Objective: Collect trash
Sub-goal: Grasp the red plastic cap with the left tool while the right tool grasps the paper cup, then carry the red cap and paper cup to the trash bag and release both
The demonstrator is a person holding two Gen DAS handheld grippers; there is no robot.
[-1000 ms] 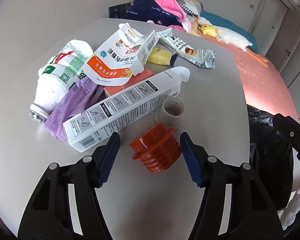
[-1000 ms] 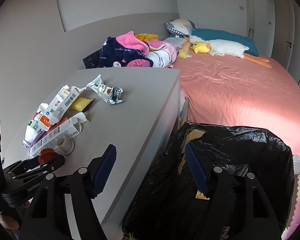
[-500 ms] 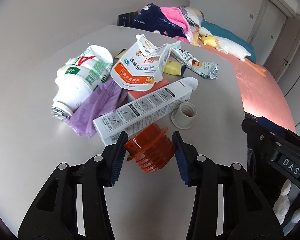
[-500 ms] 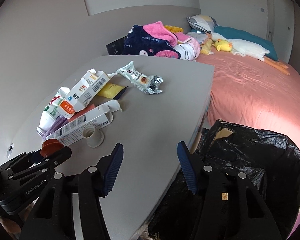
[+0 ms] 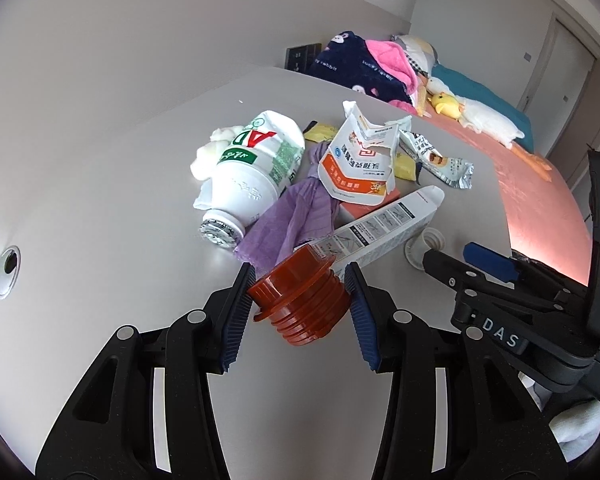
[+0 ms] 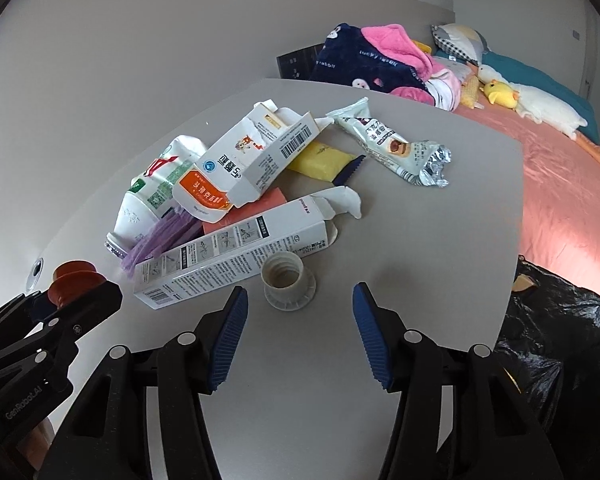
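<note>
Trash on the pale grey worktop (image 5: 100, 168) is mostly uncollected. In the left wrist view, the left claw (image 5: 300, 296) pinches a ribbed orange-red plastic cap (image 5: 300, 304) between its blue pads, the cap touching both. The cap's flanged end points away from the camera toward the pile, its ribbed end back toward the claw (its axis runs roughly along the fingers, tipped a little to the left). Just beyond it lie a crumpled purple plastic bag (image 5: 292, 220), a white plastic bottle with green and red print (image 5: 256, 172) on its side with its foil-capped neck toward the camera, a torn white and orange carton (image 5: 360, 164), and a long white printed cardboard box (image 5: 380, 228) whose long axis runs from near-left to far-right.

In the right wrist view, the right claw (image 6: 298, 332) is spread wide with nothing in it, hovering just short of a small white threaded plastic collar (image 6: 288, 280) that stands mouth-up on the worktop, touching or nearly touching the long box. Farther off lie a yellow packet (image 6: 324, 158) and a silver foil snack wrapper (image 6: 396, 148). A black plastic rubbish bag (image 6: 560, 340) sits beside the worktop's right edge; its contents are barely visible. By my reading, one piece is in hand and nearly all the pile remains.
</note>
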